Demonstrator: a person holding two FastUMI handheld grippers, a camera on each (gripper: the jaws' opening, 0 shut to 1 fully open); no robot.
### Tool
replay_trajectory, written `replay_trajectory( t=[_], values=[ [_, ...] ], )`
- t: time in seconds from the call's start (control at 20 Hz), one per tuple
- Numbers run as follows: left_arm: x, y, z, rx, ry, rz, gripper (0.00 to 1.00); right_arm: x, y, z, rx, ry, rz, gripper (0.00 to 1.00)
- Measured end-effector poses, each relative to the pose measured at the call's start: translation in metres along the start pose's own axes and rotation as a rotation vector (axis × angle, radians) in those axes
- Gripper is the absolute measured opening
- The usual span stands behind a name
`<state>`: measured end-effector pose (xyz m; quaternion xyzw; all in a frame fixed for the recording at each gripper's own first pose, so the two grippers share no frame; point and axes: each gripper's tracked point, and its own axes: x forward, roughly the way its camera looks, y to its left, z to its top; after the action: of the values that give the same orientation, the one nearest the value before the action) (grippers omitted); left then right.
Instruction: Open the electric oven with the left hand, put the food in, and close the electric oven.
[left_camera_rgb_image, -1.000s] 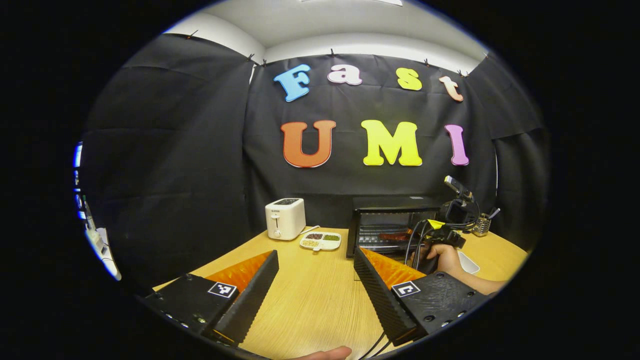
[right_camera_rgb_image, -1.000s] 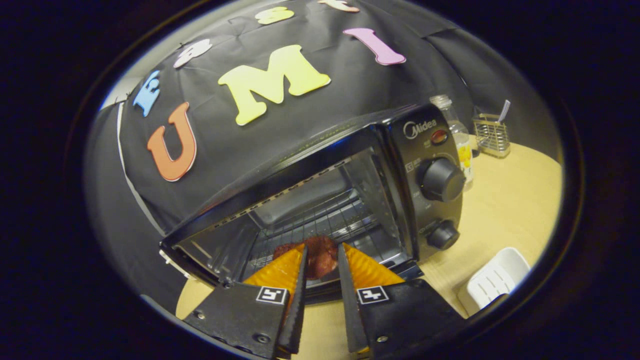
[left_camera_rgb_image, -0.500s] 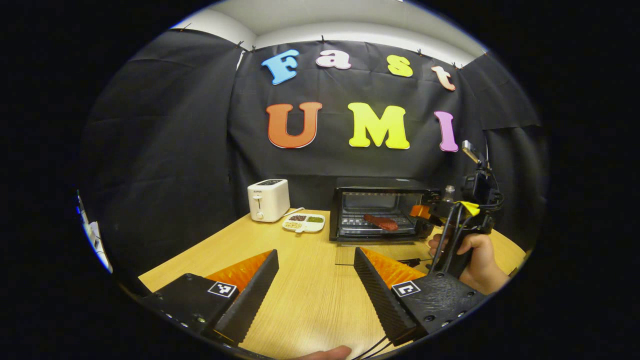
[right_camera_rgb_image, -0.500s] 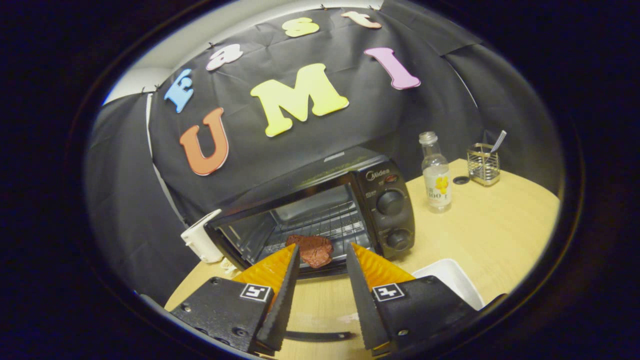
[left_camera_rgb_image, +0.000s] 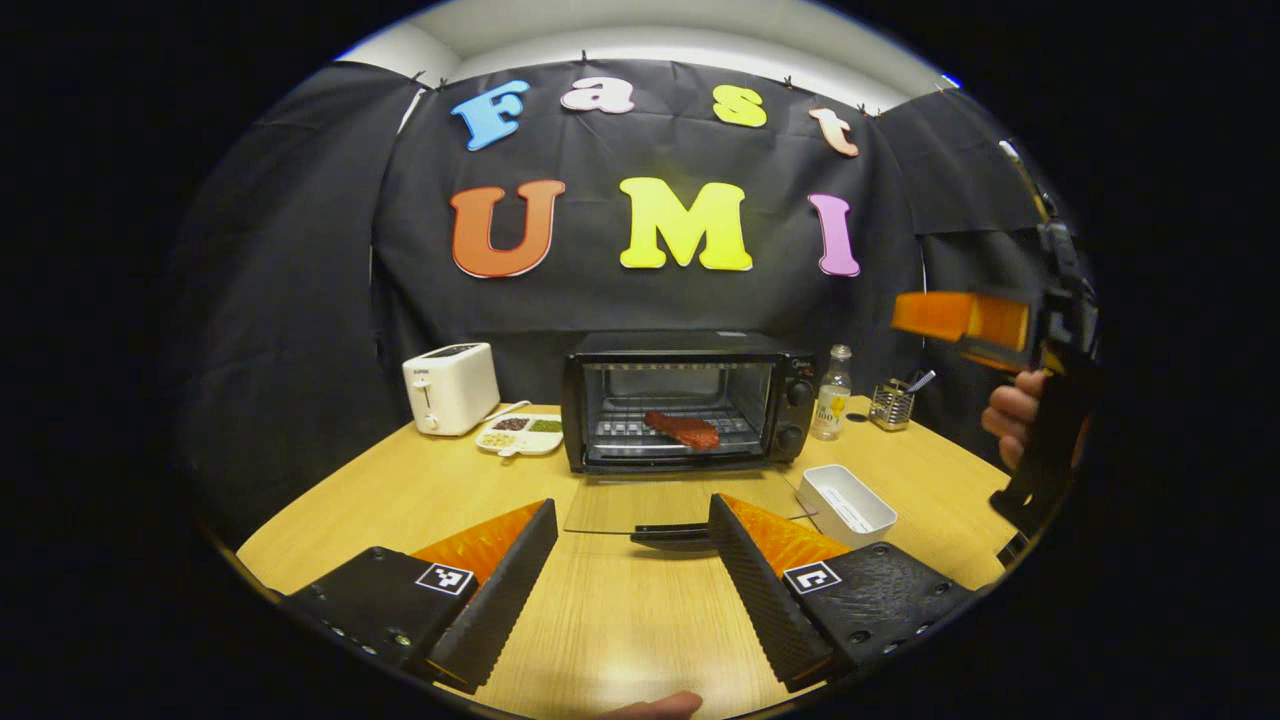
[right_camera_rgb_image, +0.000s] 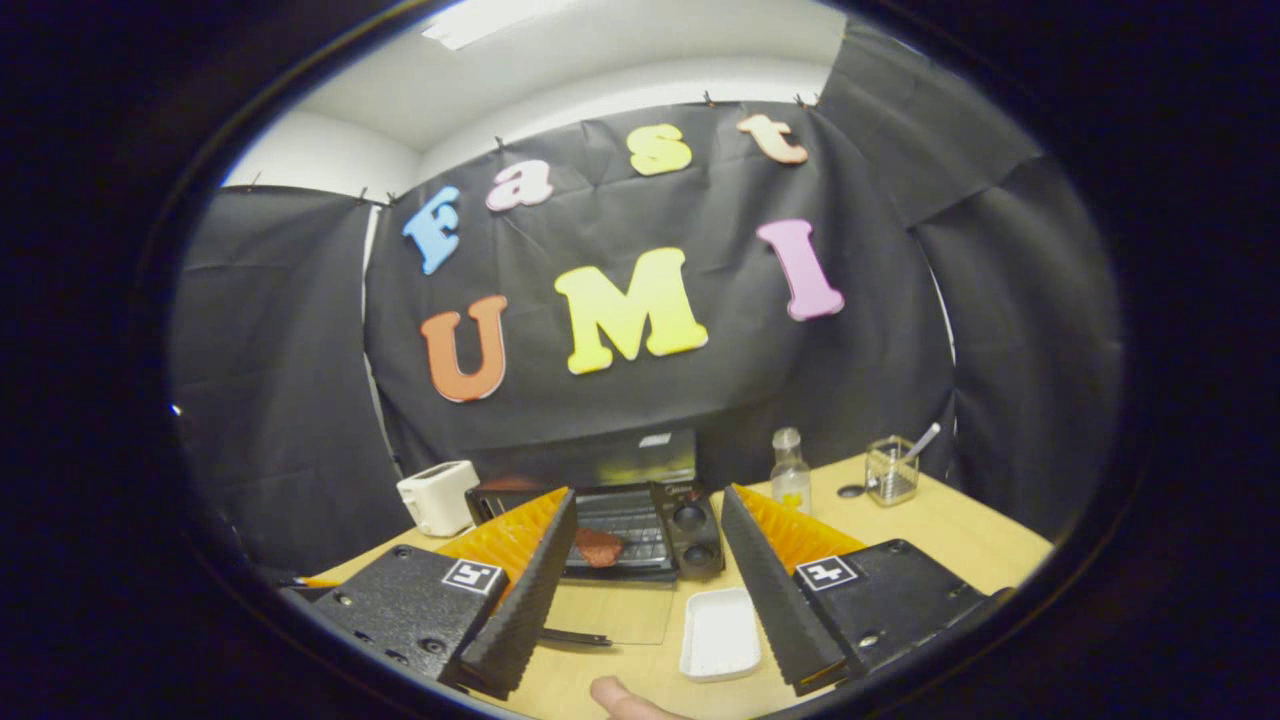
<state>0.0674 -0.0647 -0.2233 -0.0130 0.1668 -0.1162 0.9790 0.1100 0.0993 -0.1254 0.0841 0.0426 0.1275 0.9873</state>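
Oven (left_camera_rgb_image: 687, 413): in my left gripper view it sits at the back of the table (left_camera_rgb_image: 420, 490), cavity open to me, its glass door (left_camera_rgb_image: 672, 508) dropped flat toward me with the dark handle at its near edge.
Food (left_camera_rgb_image: 682, 429): a reddish-brown piece lying on the rack inside the oven, touched by neither tool.
Left gripper (left_camera_rgb_image: 633, 545): my own fingers spread wide above bare wood, holding nothing, short of the door handle.
Right gripper (left_camera_rgb_image: 960, 320): seen high at the right edge, a hand (left_camera_rgb_image: 1012, 420) around its grip; from this angle I cannot tell how its jaws stand.
Around the oven: toaster (left_camera_rgb_image: 450, 388) and a divided dish (left_camera_rgb_image: 520, 436) to its left, bottle (left_camera_rgb_image: 832, 394) and wire holder (left_camera_rgb_image: 889, 405) to its right, white tray (left_camera_rgb_image: 846, 502) near the door's right corner.

Right gripper (right_camera_rgb_image: 648, 570): in my right gripper view the fingers are well apart and empty, held high and far back from the oven (right_camera_rgb_image: 618, 530).
Food (right_camera_rgb_image: 598, 546): visible between my fingers, on the rack, though small and, I think, partly hidden by the left finger.
Door (right_camera_rgb_image: 612, 612): lying open, flat over the table (right_camera_rgb_image: 950, 530).
Tray (right_camera_rgb_image: 721, 634): white, just right of the door.
Others: toaster (right_camera_rgb_image: 436, 497) at left, bottle (right_camera_rgb_image: 790, 472) and holder (right_camera_rgb_image: 890, 470) at right.
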Motion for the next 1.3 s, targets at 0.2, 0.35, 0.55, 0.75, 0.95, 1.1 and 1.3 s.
replay_trajectory(
  t=[0.2,0.35,0.55,0.75,0.95,1.1,1.3],
  values=[
    [0.026,-0.024,-0.037,-0.020,0.092,-0.046,0.97,-0.049,-0.019,0.051,-0.077,-0.088,0.005,0.96],
    [0.043,-0.039,-0.058,-0.010,0.146,-0.059,0.97,-0.080,-0.032,0.083,-0.148,-0.150,-0.011,1.00],
    [0.064,-0.053,-0.079,0.025,0.203,-0.068,0.97,-0.101,-0.062,0.088,-0.174,-0.143,-0.115,1.00],
    [0.082,-0.059,-0.097,0.037,0.251,-0.056,0.96,-0.107,-0.069,0.077,-0.150,-0.112,-0.112,0.96],
    [0.096,-0.056,-0.097,0.067,0.255,-0.036,0.96,-0.110,-0.083,0.075,-0.131,-0.105,-0.135,1.00],
    [0.107,-0.054,-0.099,0.076,0.259,-0.022,0.96,-0.113,-0.086,0.074,-0.126,-0.109,-0.132,1.00],
    [0.108,-0.055,-0.100,0.080,0.286,-0.019,1.00,-0.115,-0.088,0.073,-0.119,-0.109,-0.133,0.96]
  ],
)
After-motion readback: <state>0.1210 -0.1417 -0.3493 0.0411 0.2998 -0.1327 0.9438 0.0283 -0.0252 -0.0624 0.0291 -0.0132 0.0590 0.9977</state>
